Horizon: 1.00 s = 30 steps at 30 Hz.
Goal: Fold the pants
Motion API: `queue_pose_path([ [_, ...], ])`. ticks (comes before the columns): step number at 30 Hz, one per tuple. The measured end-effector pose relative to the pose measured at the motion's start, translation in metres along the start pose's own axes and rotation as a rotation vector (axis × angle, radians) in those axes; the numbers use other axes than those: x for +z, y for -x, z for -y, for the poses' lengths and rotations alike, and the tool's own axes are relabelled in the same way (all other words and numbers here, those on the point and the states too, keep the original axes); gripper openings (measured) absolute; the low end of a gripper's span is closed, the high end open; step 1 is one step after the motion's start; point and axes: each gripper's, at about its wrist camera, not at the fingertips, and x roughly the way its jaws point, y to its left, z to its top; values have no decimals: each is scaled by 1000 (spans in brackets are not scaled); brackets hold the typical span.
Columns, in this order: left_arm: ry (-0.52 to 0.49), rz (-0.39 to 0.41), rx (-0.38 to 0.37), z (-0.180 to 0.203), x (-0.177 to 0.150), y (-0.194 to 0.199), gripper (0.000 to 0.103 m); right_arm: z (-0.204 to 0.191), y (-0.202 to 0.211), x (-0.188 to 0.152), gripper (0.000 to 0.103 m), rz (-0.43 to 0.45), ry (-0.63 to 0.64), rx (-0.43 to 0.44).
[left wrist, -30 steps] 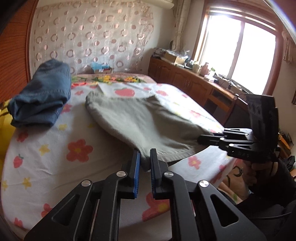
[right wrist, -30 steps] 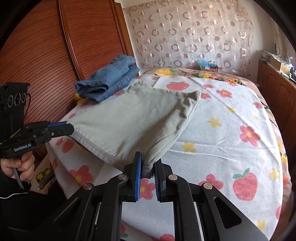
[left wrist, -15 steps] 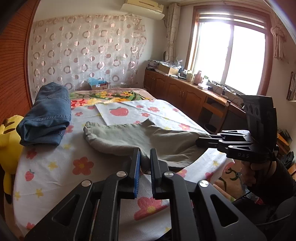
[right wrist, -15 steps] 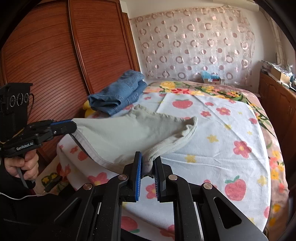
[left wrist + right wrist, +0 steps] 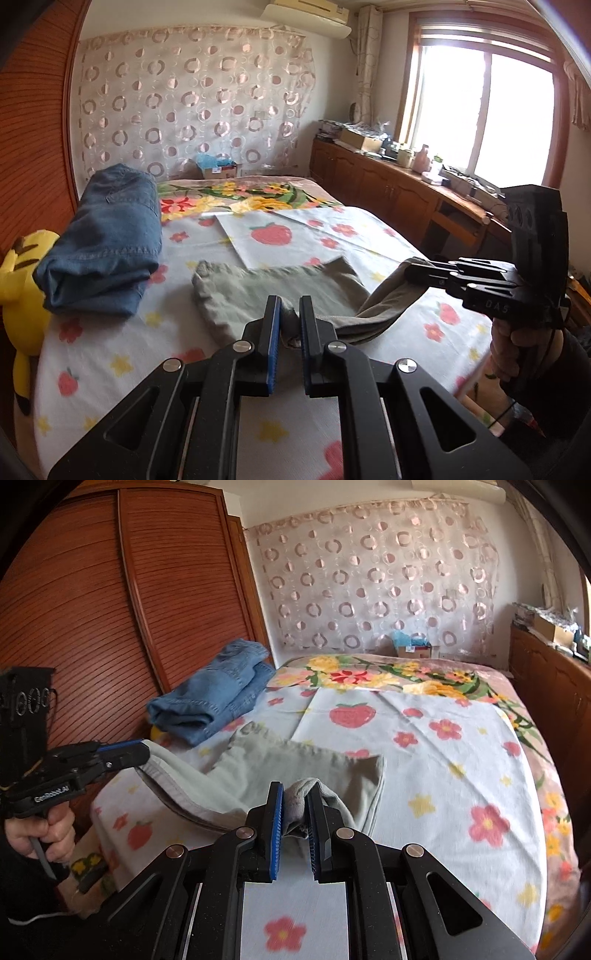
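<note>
Both grippers are clamped on the grey pants (image 5: 258,295) near the bed's (image 5: 461,794) front edge: left gripper (image 5: 290,317) pinches one bunched end, right gripper (image 5: 297,805) the other. "GenRobot.AI" is printed on the left tool, "DAS" on the right. Folded jeans (image 5: 218,698) sit at the bed's left edge.

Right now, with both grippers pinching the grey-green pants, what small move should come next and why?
Probably carry both held ends toward the far end of the grey-green pants, then lower them. The left gripper and right gripper each clamp bunched cloth above the bedsheet, and the far part lies flat there, ready to be covered.
</note>
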Motion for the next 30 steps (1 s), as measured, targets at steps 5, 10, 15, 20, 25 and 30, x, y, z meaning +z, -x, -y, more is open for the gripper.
queue_pose_path([
  [5, -5, -9, 21, -10, 18, -21, 11, 5, -33, 19, 12, 3, -8, -42],
  [10, 2, -42, 48, -20, 26, -46, 11, 12, -63, 30, 12, -26, -38, -58],
  [15, 7, -68, 62, -25, 23, -60, 11, 15, -90, 35, 12, -61, -40, -72],
  [20, 13, -73, 69, -31, 27, -69, 11, 14, -102, 42, 12, -67, -39, -88],
  [25, 18, -94, 75, -34, 31, -79, 11, 20, -104, 43, 12, -66, -56, -86],
  [30, 19, -111, 96, -34, 25, -77, 17, 24, -104, 39, 24, -80, -71, -97],
])
